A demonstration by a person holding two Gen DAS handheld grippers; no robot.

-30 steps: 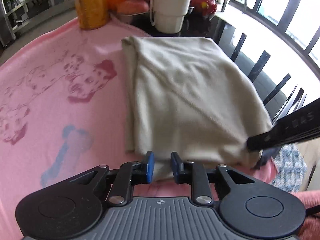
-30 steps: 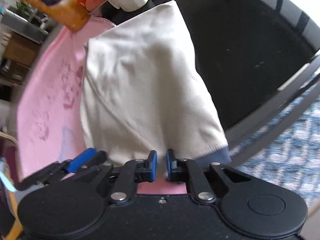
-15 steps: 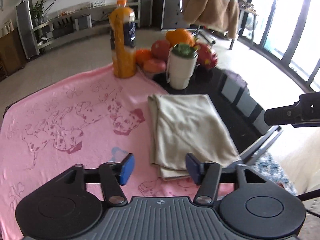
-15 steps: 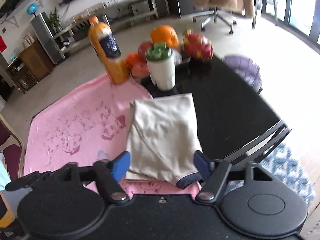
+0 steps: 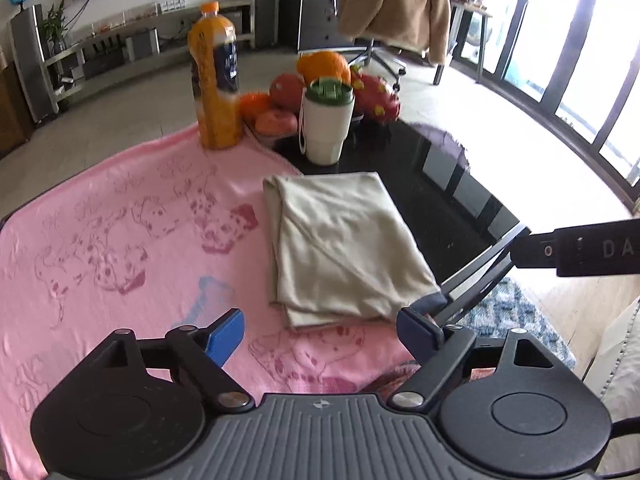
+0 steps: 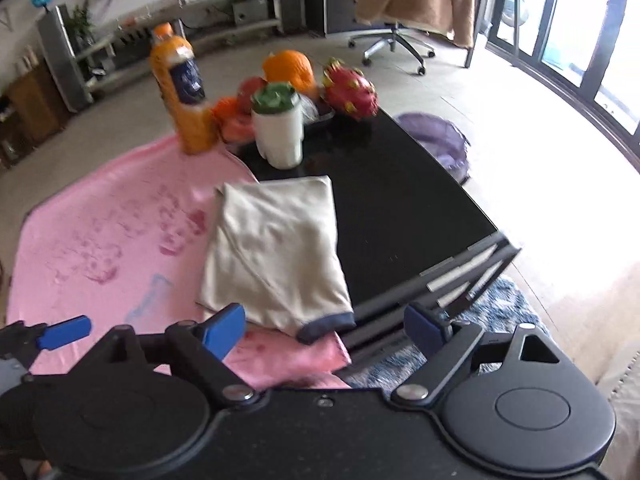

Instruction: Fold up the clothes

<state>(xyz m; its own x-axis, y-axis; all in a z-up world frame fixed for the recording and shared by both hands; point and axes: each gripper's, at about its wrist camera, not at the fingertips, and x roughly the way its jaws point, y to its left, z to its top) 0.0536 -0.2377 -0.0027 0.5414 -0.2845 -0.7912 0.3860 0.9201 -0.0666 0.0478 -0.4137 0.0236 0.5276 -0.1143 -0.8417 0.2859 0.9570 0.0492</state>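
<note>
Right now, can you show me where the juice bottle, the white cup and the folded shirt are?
juice bottle (image 5: 214, 92), left wrist view, on its label.
white cup (image 5: 325, 128), left wrist view, on its side wall.
folded shirt (image 6: 276, 248), right wrist view, on the middle of its top layer.

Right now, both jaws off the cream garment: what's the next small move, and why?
Probably pull both grippers back and leave it. The cream garment lies folded in a compact rectangle, half on the pink blanket. The left gripper and right gripper are opening, nothing between the jaws.
</note>
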